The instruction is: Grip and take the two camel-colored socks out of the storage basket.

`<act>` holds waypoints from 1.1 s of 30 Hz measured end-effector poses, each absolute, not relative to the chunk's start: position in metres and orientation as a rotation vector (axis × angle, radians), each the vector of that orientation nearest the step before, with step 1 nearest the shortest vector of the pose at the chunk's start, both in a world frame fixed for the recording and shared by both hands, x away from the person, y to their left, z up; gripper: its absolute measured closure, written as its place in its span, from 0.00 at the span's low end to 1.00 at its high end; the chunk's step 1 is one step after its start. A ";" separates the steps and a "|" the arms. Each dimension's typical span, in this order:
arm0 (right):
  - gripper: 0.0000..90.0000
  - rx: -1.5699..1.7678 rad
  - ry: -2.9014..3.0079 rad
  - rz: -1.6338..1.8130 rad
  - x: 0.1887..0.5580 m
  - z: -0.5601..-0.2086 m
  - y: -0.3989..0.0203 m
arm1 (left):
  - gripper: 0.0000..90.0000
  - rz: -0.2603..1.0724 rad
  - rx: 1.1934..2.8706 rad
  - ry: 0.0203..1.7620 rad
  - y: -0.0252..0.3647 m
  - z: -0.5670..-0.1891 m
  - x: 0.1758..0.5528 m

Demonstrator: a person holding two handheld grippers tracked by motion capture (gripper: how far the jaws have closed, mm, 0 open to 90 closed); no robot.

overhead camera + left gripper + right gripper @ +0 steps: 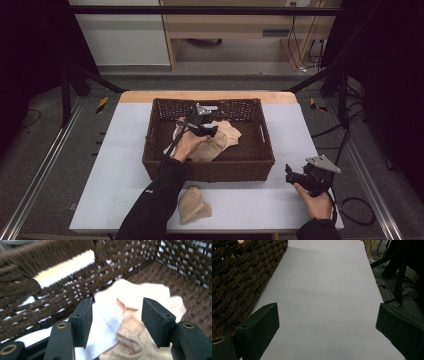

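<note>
A: Nearest us, one beige cloth [194,205] lies on the table [120,165] — the right gripper [296,176] waits by the basket's corner, jaws apart, nothing in them.

B: And the left gripper [205,129]?

A: Inside the basket [210,170], jaws spread wide over the pile of cloths [140,315] — released. Lifting out, a pad could snag a fold and drag it.

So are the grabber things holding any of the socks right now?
No. The left gripper is open above the beige socks in the wicker basket; the right gripper is open over bare table.
</note>
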State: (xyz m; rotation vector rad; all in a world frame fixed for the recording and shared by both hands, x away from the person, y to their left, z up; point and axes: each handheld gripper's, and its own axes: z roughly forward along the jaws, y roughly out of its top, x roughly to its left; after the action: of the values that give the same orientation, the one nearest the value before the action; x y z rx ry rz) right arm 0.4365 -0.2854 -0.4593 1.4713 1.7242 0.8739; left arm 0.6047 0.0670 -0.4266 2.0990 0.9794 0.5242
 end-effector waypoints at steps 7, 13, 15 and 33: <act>0.06 1.474 1.723 0.869 0.436 -0.459 -0.286 | 0.46 0.510 2.205 0.931 0.060 -0.436 0.603; 0.06 1.476 1.723 0.870 0.436 -0.459 -0.286 | 0.47 0.498 2.257 0.931 0.059 -0.442 0.604; 0.06 1.476 1.724 0.871 0.436 -0.459 -0.286 | 0.52 0.468 2.270 0.925 0.059 -0.444 0.604; 0.06 1.482 1.719 0.872 0.435 -0.459 -0.287 | 0.92 0.328 2.299 0.979 0.061 -0.436 0.600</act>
State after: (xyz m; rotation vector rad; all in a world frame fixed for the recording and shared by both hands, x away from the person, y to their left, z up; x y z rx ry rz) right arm 0.4351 -0.2868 -0.4586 1.4818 1.7188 0.8720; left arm 0.5999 0.0609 -0.4356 2.2985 0.9788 0.3280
